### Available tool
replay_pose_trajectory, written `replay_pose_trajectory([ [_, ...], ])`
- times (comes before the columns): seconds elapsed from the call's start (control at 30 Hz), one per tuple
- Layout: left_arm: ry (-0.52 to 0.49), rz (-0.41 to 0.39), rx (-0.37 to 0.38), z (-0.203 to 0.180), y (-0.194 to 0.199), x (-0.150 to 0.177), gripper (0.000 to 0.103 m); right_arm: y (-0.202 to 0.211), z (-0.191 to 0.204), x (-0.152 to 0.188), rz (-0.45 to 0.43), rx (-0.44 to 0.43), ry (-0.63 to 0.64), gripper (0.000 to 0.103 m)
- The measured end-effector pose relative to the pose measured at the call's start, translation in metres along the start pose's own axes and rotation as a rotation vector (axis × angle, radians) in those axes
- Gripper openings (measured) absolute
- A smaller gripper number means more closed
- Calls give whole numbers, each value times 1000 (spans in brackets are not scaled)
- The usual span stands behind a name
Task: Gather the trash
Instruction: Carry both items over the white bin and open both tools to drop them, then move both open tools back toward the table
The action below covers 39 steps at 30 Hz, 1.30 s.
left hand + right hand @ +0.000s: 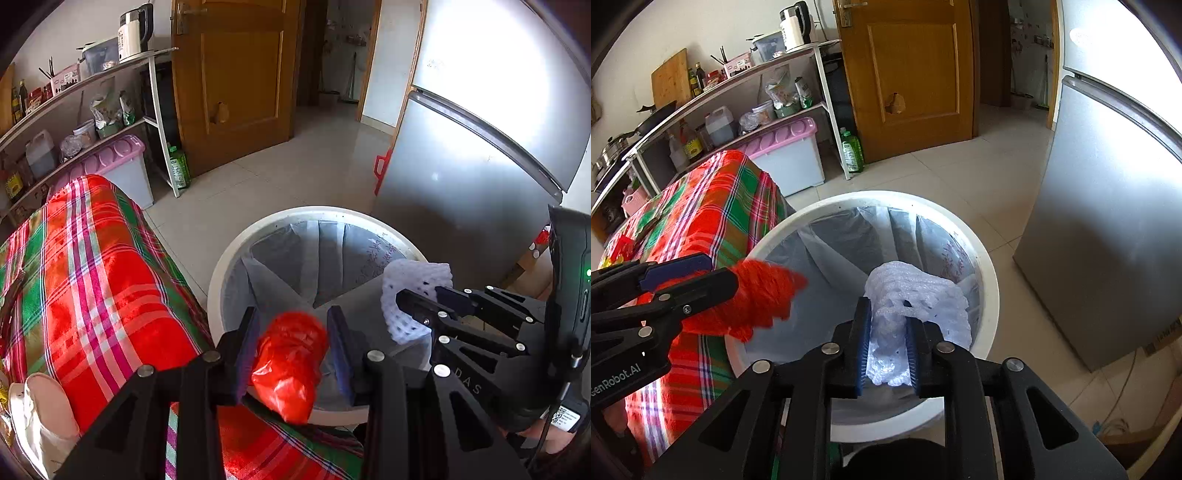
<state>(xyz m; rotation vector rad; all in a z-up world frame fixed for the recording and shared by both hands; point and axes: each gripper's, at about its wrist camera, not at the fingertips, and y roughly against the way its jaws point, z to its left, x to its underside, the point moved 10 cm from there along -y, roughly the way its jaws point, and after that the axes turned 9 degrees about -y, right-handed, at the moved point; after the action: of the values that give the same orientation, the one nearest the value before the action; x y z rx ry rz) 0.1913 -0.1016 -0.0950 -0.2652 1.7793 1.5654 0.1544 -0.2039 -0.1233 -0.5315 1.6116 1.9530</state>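
Observation:
A round white trash bin [221, 266] lined with a grey bag stands on the floor beside the table; it also shows in the right wrist view [990, 280]. My left gripper [291, 332] is shut on a crumpled red plastic bag [288, 362] and holds it over the bin's near rim; in the right wrist view the bag [761, 299] sticks out of that gripper. My right gripper [886, 339] is shut on a white foam fruit net [916, 295] above the bin's opening; the net also shows in the left wrist view [413, 284].
A table with a red, green and white plaid cloth [92, 277] lies left of the bin. A silver fridge [461, 166] stands to the right. Shelves with bottles [720, 122], a pink-lidded box [790, 155] and a wooden door [908, 74] are behind.

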Motion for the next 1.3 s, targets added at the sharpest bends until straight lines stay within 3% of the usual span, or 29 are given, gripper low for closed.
replay_pose_trajectory([
  [0.03,0,2,-4,0,0,1,45,-1,0,1,5,-4,-1,32],
  [0.1,0,3,-7,1,-2,2,50,-2,-3,2,5,-5,-4,53],
  [0.13,5,7,-7,1,-1,3,51,-1,-4,2,2,-5,-6,54],
  [0.43,18,-29,-46,15,24,4,66,17,5,1,-33,-13,6,54],
  [0.6,35,-64,-73,34,52,10,68,37,22,-2,-78,-38,22,54],
  [0.9,132,-138,-178,90,110,38,72,65,92,-1,-115,-172,103,54],
  [1.3,298,-157,-347,183,169,104,76,51,203,28,-29,-346,237,54],
])
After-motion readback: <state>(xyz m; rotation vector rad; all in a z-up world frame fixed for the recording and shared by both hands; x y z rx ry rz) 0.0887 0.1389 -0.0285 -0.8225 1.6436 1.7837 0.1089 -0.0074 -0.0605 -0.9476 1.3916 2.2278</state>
